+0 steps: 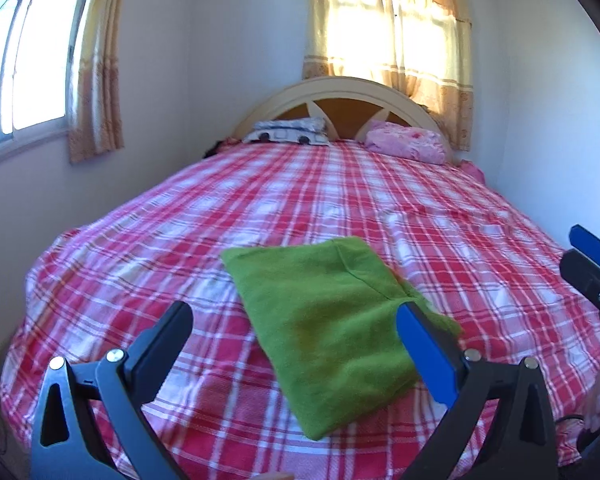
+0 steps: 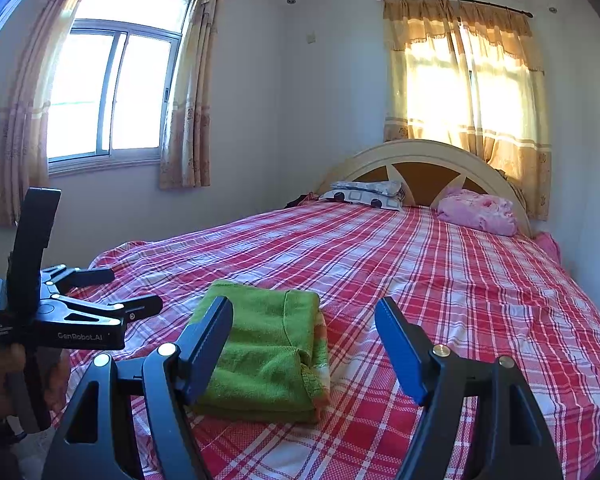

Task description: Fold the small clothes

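The left tongs (image 1: 296, 344) are released, their two fingers spread wide apart with nothing between them but air. They hang above the near end of the bed (image 1: 140, 248), and the folded green garment (image 1: 332, 320) lies on the covers beneath and just ahead of them. In the right wrist view the left tongs (image 2: 134, 292) appear at the far left, held in a person's hand (image 2: 4, 376), apart from the cloth.

The right tongs (image 2: 304, 344) are likewise released, fingers splayed and gripping nothing. The green garment (image 2: 268, 352) sits behind their left finger, folded into a thick, tidy packet with its layered edges facing the camera. In the left wrist view the right tongs (image 1: 592, 264) show at the right edge, off to the side of the garment and not touching it.

The garment rests flat on the red and white checked bedspread near the foot of the bed. At the far end stand a curved headboard (image 1: 340, 92), a patterned white pillow (image 1: 288, 130) and a pink pillow (image 1: 408, 142). Curtained windows (image 2: 116, 88) let bright light in behind and to the left.
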A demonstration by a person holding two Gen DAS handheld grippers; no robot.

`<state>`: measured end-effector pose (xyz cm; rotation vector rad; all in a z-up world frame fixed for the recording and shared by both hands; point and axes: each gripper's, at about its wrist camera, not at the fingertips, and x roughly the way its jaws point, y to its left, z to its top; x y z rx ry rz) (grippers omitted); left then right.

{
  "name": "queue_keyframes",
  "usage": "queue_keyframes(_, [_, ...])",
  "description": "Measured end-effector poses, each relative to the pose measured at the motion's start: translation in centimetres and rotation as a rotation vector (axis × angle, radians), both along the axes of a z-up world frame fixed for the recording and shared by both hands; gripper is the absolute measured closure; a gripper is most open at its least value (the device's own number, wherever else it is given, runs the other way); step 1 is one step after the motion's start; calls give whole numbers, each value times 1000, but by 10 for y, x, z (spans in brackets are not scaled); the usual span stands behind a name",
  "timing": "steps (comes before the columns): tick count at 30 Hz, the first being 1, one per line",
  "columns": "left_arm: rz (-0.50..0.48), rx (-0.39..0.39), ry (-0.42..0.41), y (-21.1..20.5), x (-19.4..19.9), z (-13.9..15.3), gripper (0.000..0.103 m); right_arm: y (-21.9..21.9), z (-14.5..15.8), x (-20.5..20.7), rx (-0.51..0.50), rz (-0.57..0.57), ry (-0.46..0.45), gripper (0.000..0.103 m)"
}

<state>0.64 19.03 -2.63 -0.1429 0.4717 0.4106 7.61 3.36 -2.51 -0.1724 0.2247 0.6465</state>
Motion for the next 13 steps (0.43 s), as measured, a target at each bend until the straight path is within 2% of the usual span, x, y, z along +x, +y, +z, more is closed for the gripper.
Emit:
queue_keyframes(6, [10,-13,-10,6,-3,0,0,2,-1,-1,-9,9,-1,29])
queue_keyframes(13, [10,6,-42,5,-7,1,0,3,-3,0,-13,17,8,29])
